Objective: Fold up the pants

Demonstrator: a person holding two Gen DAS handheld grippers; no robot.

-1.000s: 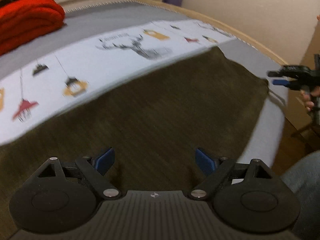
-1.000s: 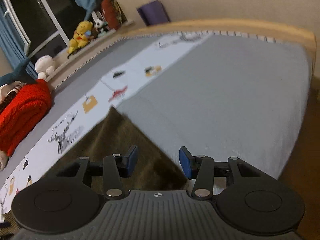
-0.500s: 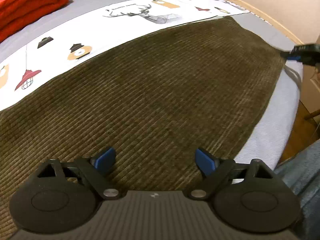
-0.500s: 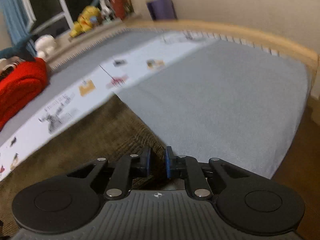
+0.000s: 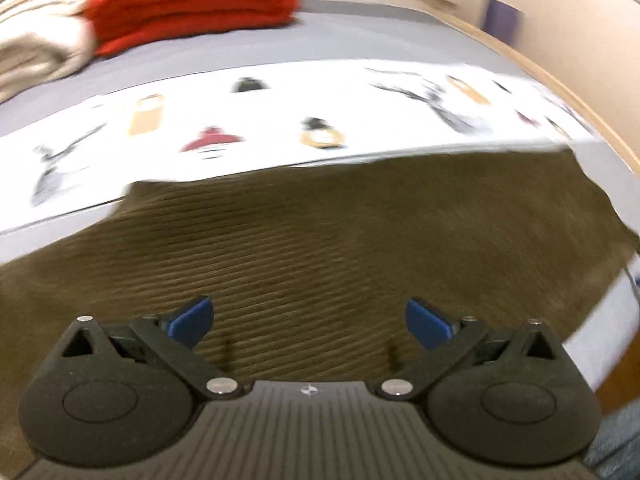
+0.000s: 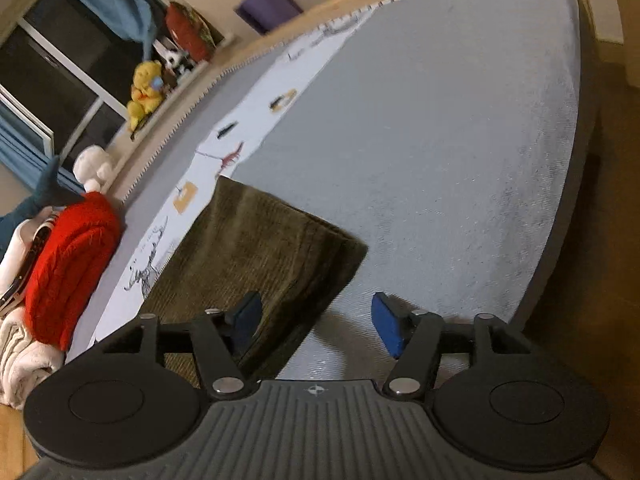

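Since half a second ago the right claw [image 6: 316, 324] has gone from nearly shut at the corner of the pants to spread apart; its jaws are opening, and only the near edge of the fabric lies under the gap, not pinched. Left view has swung too: red blanket and cream blanket now sit at upper left, where before only the red one showed at the frame edge.

Left claw [image 5: 308, 322]: released, jaws opening to about full spread, blue pads clear of the cloth, nothing between them. It hangs over the pants [image 5: 340, 248], pointed down at the ribbed surface.

Pants: dark olive corduroy, lying flat on the bed [image 6: 440, 152], along the near side of the grey cover. Far edge runs beside the white printed strip [image 5: 280, 120] (deer, lantern motifs). In the right view the pants' end [image 6: 280, 248] shows a squared corner on bare grey cover, left pad of the right claw over it, right pad over the cover.

Background: red blanket [image 5: 192, 0] beside cream blanket [image 5: 36, 40] at the far side; yellow plush toy [image 6: 146, 92] on the ledge by the window. Left view motion-blurred; print details unclear.
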